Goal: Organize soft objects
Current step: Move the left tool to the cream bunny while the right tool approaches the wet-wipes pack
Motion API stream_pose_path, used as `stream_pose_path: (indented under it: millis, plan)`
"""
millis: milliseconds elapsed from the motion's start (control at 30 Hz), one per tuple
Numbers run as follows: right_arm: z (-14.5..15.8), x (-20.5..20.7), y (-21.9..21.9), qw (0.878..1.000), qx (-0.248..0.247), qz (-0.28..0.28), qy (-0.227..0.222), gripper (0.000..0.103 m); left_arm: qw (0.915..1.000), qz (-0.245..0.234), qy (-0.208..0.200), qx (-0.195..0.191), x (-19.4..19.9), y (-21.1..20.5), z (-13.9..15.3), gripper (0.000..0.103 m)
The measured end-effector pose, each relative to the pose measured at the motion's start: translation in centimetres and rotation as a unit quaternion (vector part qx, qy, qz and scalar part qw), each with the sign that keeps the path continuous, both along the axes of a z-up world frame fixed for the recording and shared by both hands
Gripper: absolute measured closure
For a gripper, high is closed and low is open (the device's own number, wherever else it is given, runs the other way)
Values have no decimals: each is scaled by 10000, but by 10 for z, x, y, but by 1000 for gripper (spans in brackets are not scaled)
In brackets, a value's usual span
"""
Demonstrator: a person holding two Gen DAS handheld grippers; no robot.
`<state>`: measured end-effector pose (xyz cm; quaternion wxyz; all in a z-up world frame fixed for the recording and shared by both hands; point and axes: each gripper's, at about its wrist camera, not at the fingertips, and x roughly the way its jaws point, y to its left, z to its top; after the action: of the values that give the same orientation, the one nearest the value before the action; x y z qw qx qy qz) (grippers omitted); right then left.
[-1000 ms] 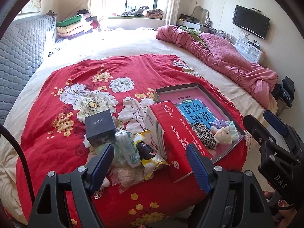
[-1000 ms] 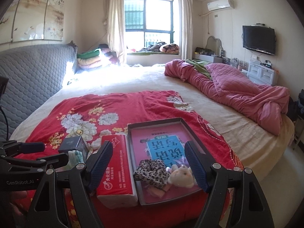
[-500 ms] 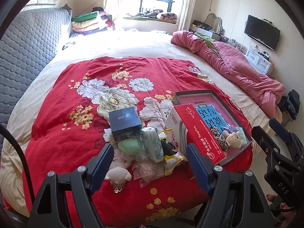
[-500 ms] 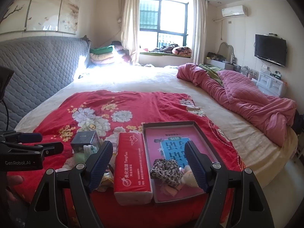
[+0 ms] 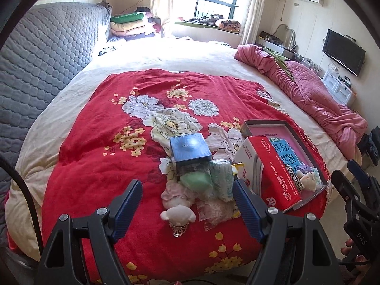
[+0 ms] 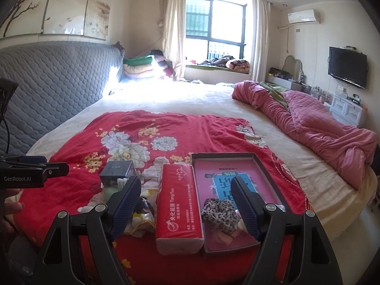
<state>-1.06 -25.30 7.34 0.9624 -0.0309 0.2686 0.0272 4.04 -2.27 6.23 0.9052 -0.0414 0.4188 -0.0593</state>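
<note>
Bedroom, red floral quilt [image 5: 95, 166]: a small pink-and-white plush doll [image 5: 177, 204] lies lengthwise straight ahead of the left gripper [image 5: 187, 204], nearer than the right gripper [image 6: 185, 204]; both jaws wide, empty.

Plush toy [image 5: 178, 210] beside leopard scrunchie [image 6: 219, 215] in tray [image 6: 268, 166]

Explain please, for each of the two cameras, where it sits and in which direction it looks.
Left wrist: on the left tool, open, angled down at the plush doll and blue box; the right tool shows at right.
Right wrist: on the right tool, open, looking flatter across the bed at the tissue pack and tray; the left tool and a hand show at left.
Shared: pack, tray, red quilt.
</note>
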Motion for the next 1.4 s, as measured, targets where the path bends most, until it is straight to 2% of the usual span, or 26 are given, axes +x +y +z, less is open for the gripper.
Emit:
stream_pose_path:
  millis: [500,1033,1400]
  plan:
    - [-17,4,22,9989,-148,410,180,24,9984,460,335,-16,1,44,-27,26]
    - [-48,15,47,9946,-236,898,462,24,9963,249,821,-71,12,28,-76,26]
    - [-68,35,69,9910,-309,1132,644,24,9948,222,977,-192,19,24,-100,26]
